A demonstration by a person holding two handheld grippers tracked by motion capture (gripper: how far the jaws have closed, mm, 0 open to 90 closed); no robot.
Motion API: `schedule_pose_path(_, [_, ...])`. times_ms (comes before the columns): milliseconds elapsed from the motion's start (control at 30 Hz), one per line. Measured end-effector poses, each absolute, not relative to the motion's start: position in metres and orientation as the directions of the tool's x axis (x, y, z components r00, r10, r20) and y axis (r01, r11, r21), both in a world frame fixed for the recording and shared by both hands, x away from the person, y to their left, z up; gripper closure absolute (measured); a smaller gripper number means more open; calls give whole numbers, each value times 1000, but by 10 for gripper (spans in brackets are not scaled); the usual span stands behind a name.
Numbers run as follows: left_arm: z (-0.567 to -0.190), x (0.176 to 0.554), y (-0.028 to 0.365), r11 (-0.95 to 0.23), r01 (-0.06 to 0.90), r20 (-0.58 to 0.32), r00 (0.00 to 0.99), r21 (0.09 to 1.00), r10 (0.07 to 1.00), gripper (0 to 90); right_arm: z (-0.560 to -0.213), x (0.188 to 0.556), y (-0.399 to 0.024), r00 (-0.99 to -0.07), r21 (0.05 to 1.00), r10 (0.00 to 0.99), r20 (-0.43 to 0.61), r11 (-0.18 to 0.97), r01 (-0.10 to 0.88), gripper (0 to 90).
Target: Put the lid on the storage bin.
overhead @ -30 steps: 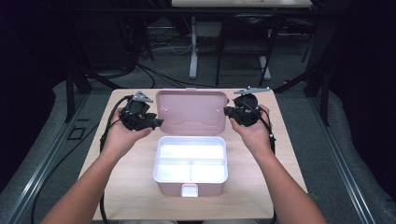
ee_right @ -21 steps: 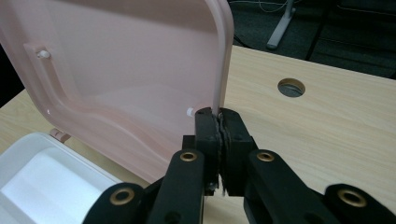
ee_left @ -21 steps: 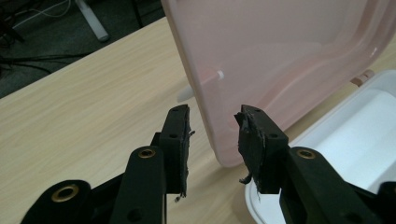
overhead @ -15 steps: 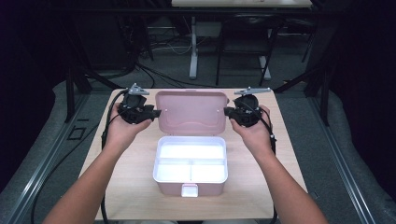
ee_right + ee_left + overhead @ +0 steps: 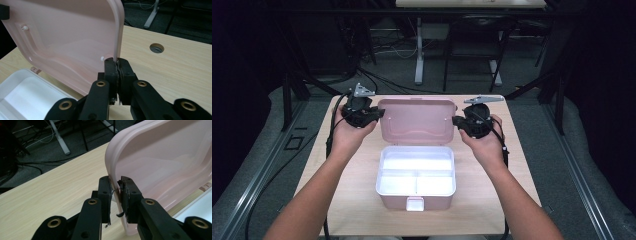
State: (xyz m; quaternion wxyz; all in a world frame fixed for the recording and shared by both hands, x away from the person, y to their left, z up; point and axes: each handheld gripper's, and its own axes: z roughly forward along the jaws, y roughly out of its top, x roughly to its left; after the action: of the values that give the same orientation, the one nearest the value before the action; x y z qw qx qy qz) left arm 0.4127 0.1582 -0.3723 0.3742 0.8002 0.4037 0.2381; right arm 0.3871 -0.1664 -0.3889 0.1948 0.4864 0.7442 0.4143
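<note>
Pink plastic box (image 5: 416,194) sits open in the middle of a pale wooden bench (image 5: 352,200), its lid (image 5: 418,121) standing up at the far side. From the high view I see a white tray (image 5: 416,172) inside the box, split into one long compartment at the back and two smaller ones in front. A small pink latch (image 5: 414,203) hangs at the box's near edge.

My left tongs (image 5: 379,114) are at the lid's left edge. In the left gripper view, the two black jaws straddle the lid's rim (image 5: 115,178); they have just been closing, and the rim lies between them. The pad on one side touches the rim, while a thin gap shows on the other, so I cannot tell whether the grip is firm.

My right tongs (image 5: 456,121) are at the lid's right edge. In the right gripper view, the jaws are pressed narrowly together on the lid's thin rim (image 5: 117,37), holding it.

Both hands rest above the bench, one on either side of the raised lid. A round cable hole (image 5: 156,47) shows in the bench surface beyond the right tongs.
</note>
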Motion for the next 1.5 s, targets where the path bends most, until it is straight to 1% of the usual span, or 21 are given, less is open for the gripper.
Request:
schedule_pose_path(133, [-372, 411, 158, -396, 467, 80, 563, 791, 823, 793, -390, 386, -166, -446, 814, 889, 106, 180, 552, 874])
schedule_pose_path(300, [-371, 409, 158, -397, 466, 82, 562, 791, 823, 796, -389, 389, -166, -446, 806, 888, 112, 182, 563, 865])
schedule_pose_path(433, [-371, 407, 160, -387, 469, 69, 562, 794, 824, 796, -387, 392, -163, -442, 811, 892, 99, 185, 555, 851])
schedule_pose_path(567, [-371, 406, 162, -378, 464, 57, 570, 801, 820, 797, -383, 394, -162, -444, 831, 891, 91, 178, 527, 828])
schedule_pose_path(800, [-370, 401, 162, -395, 444, 72, 587, 804, 806, 792, -378, 390, -162, -459, 835, 883, 94, 181, 519, 824])
schedule_pose_path(900, [-368, 398, 162, -401, 440, 78, 591, 803, 803, 793, -377, 387, -161, -453, 843, 888, 80, 182, 506, 821])
schedule_pose_path(1100, [-367, 393, 163, -408, 433, 80, 600, 804, 796, 792, -375, 383, -163, -478, 841, 874, 90, 191, 507, 814])
schedule_pose_path(1133, [-367, 393, 164, -410, 432, 82, 602, 803, 794, 792, -375, 382, -162, -462, 841, 884, 76, 192, 506, 813])
schedule_pose_path(1167, [-367, 392, 164, -409, 430, 83, 601, 805, 795, 792, -375, 381, -163, -477, 842, 875, 86, 193, 504, 812])
schedule_pose_path(1500, [-365, 385, 166, -410, 426, 73, 616, 807, 784, 793, -372, 374, -163, -495, 839, 866, 71, 216, 499, 805])
